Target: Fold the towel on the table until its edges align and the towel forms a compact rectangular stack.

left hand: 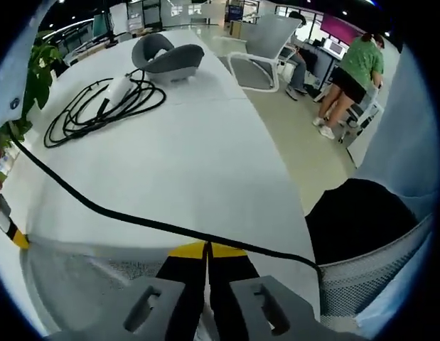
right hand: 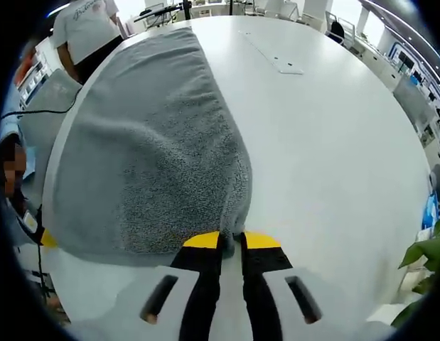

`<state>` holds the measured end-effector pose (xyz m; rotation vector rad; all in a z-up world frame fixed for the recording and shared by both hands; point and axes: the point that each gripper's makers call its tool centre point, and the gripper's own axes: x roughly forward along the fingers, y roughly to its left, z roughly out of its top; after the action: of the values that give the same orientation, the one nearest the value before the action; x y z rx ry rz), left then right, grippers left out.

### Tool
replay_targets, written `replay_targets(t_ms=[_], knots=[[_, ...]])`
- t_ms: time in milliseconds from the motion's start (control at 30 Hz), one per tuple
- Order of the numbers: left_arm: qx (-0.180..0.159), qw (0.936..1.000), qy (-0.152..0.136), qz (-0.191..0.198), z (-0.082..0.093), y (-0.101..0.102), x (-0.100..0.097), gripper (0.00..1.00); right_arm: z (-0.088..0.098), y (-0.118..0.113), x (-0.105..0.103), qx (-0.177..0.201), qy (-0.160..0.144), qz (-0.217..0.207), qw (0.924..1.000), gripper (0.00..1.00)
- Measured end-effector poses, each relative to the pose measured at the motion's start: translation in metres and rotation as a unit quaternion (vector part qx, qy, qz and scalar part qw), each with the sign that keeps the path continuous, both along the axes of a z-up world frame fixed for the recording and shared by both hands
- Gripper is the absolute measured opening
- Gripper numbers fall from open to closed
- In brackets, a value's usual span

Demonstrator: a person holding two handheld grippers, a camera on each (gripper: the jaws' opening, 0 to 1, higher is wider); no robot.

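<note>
Yellow-tipped and black, your right gripper has its jaws drawn nearly together on the near corner of the grey terry towel; the cloth's hem sits pinched between the tips. From there the towel spreads away over the white table, lying flat with its long edge curving toward the far end. A person in a white shirt stands past the towel's far edge.

Your left gripper has its yellow tips pressed shut, no gap between them, and pale grey cloth lies around them at the table edge; you cannot tell whether any of it sits between the tips. A black cable crosses the table just beyond them. Farther out lie a coiled black cable and a grey chair. A person in a green top stands well apart on the floor.
</note>
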<state>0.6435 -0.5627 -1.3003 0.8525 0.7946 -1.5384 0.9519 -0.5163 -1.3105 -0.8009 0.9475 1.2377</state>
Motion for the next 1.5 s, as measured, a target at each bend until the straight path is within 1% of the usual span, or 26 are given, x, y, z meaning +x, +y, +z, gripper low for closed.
replay_targets(t_ms=[67, 167, 233, 300, 333, 400, 433, 500, 567, 600, 633, 700, 767, 800, 833, 867, 933, 967, 1000, 1100, 1133, 1200, 1333, 1367, 1433, 1500], knots=[[-0.007, 0.9998, 0.009, 0.017, 0.003, -0.001, 0.003, 0.00, 0.000, 0.000, 0.000, -0.001, -0.001, 0.001, 1.0000, 0.09], [-0.010, 0.9997, 0.005, 0.020, 0.004, 0.000, 0.007, 0.00, -0.001, 0.000, 0.003, -0.004, -0.002, 0.003, 1.0000, 0.09], [-0.014, 0.9995, 0.001, 0.029, 0.005, 0.000, 0.010, 0.01, -0.001, 0.000, 0.001, -0.006, -0.003, 0.004, 1.0000, 0.09], [-0.016, 0.9993, 0.003, 0.034, 0.005, -0.002, 0.011, 0.01, -0.001, 0.000, 0.002, -0.007, -0.003, 0.005, 1.0000, 0.09], [-0.017, 0.9992, -0.003, 0.036, 0.006, -0.003, 0.012, 0.02, -0.001, 0.000, 0.003, -0.007, -0.003, 0.005, 1.0000, 0.09], [-0.010, 0.9992, -0.003, 0.039, 0.006, -0.004, 0.013, 0.08, -0.001, 0.001, 0.004, -0.006, -0.002, 0.004, 1.0000, 0.09], [-0.007, 0.9991, -0.009, 0.041, 0.005, -0.004, 0.014, 0.11, -0.001, 0.001, 0.005, -0.006, -0.002, 0.004, 1.0000, 0.09], [0.000, 0.9987, -0.030, 0.041, 0.005, -0.003, 0.019, 0.16, -0.001, 0.001, 0.003, -0.005, -0.003, 0.004, 1.0000, 0.09], [0.003, 0.9988, -0.027, 0.040, 0.003, -0.003, 0.019, 0.20, -0.001, 0.001, 0.002, -0.005, -0.003, 0.003, 1.0000, 0.09], [0.007, 0.9984, -0.041, 0.039, 0.002, -0.003, 0.022, 0.23, -0.001, 0.001, 0.002, -0.004, -0.002, 0.003, 1.0000, 0.09], [0.011, 0.9981, -0.047, 0.038, 0.002, -0.002, 0.023, 0.26, -0.001, 0.001, 0.003, -0.004, -0.002, 0.002, 1.0000, 0.09], [0.020, 0.9982, -0.046, 0.033, -0.002, -0.002, 0.022, 0.26, -0.001, 0.001, 0.004, -0.004, -0.002, 0.003, 1.0000, 0.09], [0.033, 0.9972, -0.057, 0.035, -0.007, 0.001, 0.027, 0.28, -0.001, 0.002, 0.003, -0.004, -0.002, 0.003, 1.0000, 0.09], [0.017, 0.9976, -0.048, 0.046, -0.004, -0.005, 0.028, 0.28, -0.001, 0.002, 0.002, -0.005, -0.002, 0.005, 1.0000, 0.09], [0.022, 0.9980, -0.042, 0.042, -0.006, -0.004, 0.027, 0.27, -0.001, 0.002, 0.003, -0.005, -0.003, 0.006, 1.0000, 0.09], [0.024, 0.9980, -0.042, 0.042, -0.006, -0.004, 0.027, 0.27, -0.001, 0.002, 0.002, -0.006, -0.003, 0.006, 1.0000, 0.09], [0.022, 0.9985, -0.029, 0.042, -0.007, -0.004, 0.024, 0.21, 0.000, 0.002, 0.000, -0.006, -0.004, 0.007, 0.9999, 0.09], [0.021, 0.9985, -0.028, 0.042, -0.007, -0.005, 0.024, 0.18, 0.000, 0.002, 0.000, -0.007, -0.004, 0.008, 0.9999, 0.09], [0.020, 0.9982, -0.025, 0.051, -0.007, -0.005, 0.024, 0.15, 0.000, 0.002, 0.001, -0.007, -0.004, 0.009, 0.9999, 0.09], [0.014, 0.9979, -0.027, 0.057, -0.008, 0.000, 0.029, 0.03, -0.001, 0.002, 0.002, -0.008, -0.004, 0.011, 0.9999, 0.09], [0.002, 0.9972, -0.005, 0.075, -0.007, -0.001, 0.026, 0.03, -0.001, 0.002, 0.002, -0.008, -0.003, 0.011, 0.9999, 0.09], [-0.010, 0.9961, 0.007, 0.087, -0.006, 0.000, 0.028, 0.02, 0.000, 0.002, 0.002, -0.008, -0.003, 0.011, 0.9999, 0.09], [-0.030, 0.9942, 0.016, 0.102, -0.004, 0.003, 0.027, 0.01, 0.000, 0.002, 0.002, -0.008, -0.002, 0.010, 0.9999, 0.09], [-0.030, 0.9938, 0.013, 0.106, -0.004, 0.004, 0.027, 0.01, -0.001, 0.002, 0.004, -0.008, -0.002, 0.010, 0.9999, 0.09], [-0.037, 0.9917, 0.023, 0.121, -0.003, 0.004, 0.027, 0.01, -0.001, 0.002, 0.005, -0.008, -0.002, 0.010, 0.9999, 0.09], [-0.041, 0.9910, 0.023, 0.126, -0.002, 0.006, 0.029, 0.01, 0.000, 0.002, 0.003, -0.009, -0.003, 0.011, 0.9999, 0.09]])
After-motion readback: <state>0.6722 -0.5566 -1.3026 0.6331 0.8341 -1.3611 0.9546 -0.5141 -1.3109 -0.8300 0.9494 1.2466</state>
